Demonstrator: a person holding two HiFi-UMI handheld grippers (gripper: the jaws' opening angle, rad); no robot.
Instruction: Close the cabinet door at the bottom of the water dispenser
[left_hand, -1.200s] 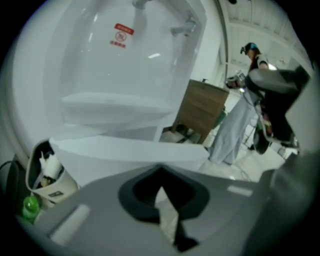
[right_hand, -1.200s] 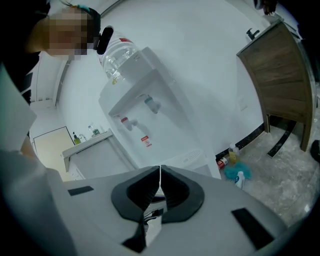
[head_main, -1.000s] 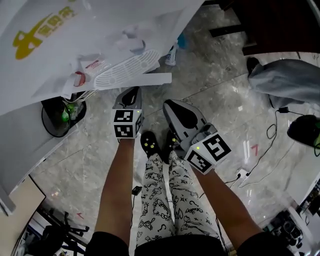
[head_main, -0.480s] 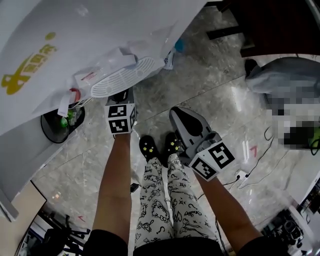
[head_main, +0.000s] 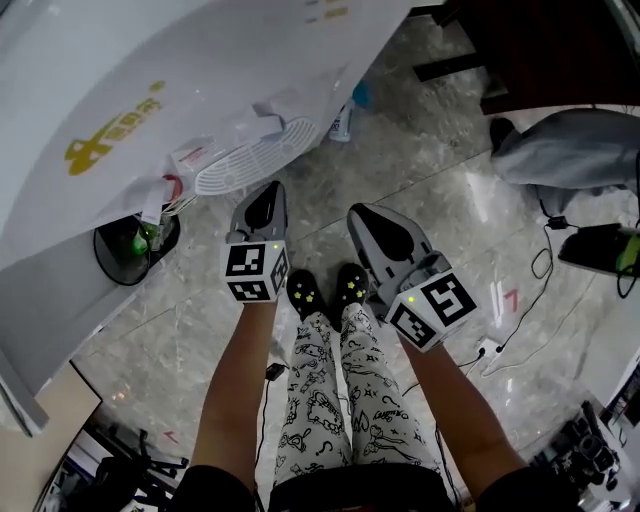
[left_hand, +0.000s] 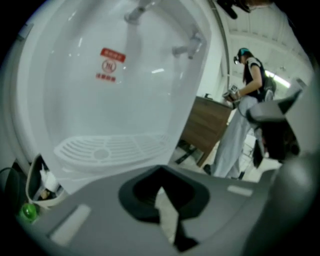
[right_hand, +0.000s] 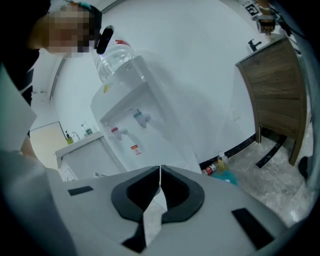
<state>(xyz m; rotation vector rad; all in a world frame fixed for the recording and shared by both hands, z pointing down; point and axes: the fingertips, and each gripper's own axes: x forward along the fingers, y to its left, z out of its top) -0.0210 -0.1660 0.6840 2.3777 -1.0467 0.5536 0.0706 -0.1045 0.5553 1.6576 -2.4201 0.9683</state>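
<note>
Left hand-held gripper closed, empty, just before water dispenser, right hand-held gripper likewise closed

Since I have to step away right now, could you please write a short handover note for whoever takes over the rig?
Left gripper: shut, empty, held near the drip tray, not touching it.
Right gripper: shut, empty, over the floor.
Water dispenser: directly ahead, to the left. Its bottom cabinet door is hidden in every view.
Done: cannot tell whether the door is closed.
Left: check the door; if it is open, push it shut, probably with the nearer gripper.
</note>
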